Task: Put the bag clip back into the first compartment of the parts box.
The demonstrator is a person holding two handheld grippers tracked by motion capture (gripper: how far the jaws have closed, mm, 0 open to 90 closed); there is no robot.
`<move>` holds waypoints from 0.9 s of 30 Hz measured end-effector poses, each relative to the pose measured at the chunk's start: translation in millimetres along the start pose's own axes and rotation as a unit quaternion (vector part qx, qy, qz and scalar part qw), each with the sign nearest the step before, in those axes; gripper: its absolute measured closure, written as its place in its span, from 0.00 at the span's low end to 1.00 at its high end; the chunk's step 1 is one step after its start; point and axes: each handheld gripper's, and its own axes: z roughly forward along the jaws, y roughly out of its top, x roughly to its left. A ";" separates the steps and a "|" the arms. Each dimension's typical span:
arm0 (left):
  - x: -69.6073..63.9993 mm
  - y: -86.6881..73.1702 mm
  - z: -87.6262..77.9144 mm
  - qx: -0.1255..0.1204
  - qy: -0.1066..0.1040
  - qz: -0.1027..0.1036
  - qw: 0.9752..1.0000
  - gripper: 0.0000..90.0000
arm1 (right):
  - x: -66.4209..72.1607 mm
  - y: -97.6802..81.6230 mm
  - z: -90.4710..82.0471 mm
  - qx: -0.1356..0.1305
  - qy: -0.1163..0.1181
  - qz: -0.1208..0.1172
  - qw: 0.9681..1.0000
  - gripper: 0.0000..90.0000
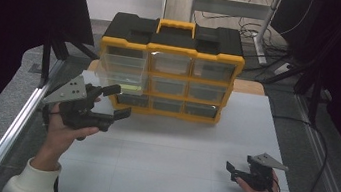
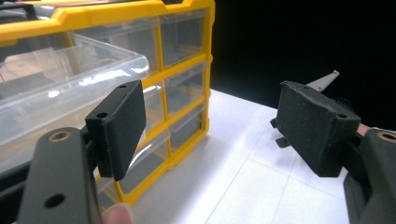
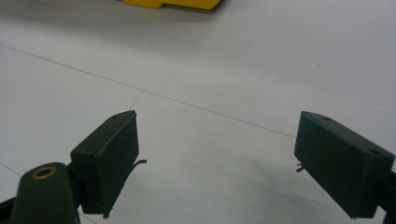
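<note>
While the left gripper (image 1: 113,102) hangs at about nine o'clock on the white table (image 1: 172,177), its jaws stand wide apart with nothing between them. Just past it, a clear drawer (image 1: 121,71) sticks out from the left side of the yellow and black drawer box (image 1: 170,68), which sits at twelve o'clock. Down at four o'clock, the right gripper (image 1: 234,171) rests low by the table, jaws wide too, and it holds nothing.
</note>
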 end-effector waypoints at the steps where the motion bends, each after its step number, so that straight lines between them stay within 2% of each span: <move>1: -0.8 -0.4 -0.1 0.003 0.000 0.002 1.000 0.27 | 0.1 -0.1 0.0 -0.001 -0.001 0.000 1.000 0.15; 7: -5.2 -7.0 3.2 0.019 -0.002 0.004 1.000 0.28 | 1.3 0.3 -1.1 -0.003 0.001 -0.002 1.000 0.15; 15: -6.3 -12.7 5.4 0.025 -0.007 0.000 1.000 0.28 | -0.2 0.3 -0.1 -0.003 0.002 0.000 1.000 0.15; 21: -5.9 -20.1 3.5 0.034 0.001 -0.003 0.999 0.28 | 0.7 1.6 1.1 -0.003 0.006 0.003 1.000 0.15; 27: -6.7 -27.3 2.7 0.042 0.001 -0.006 0.999 0.29 | 2.7 3.4 1.4 -0.004 0.000 0.000 1.000 0.15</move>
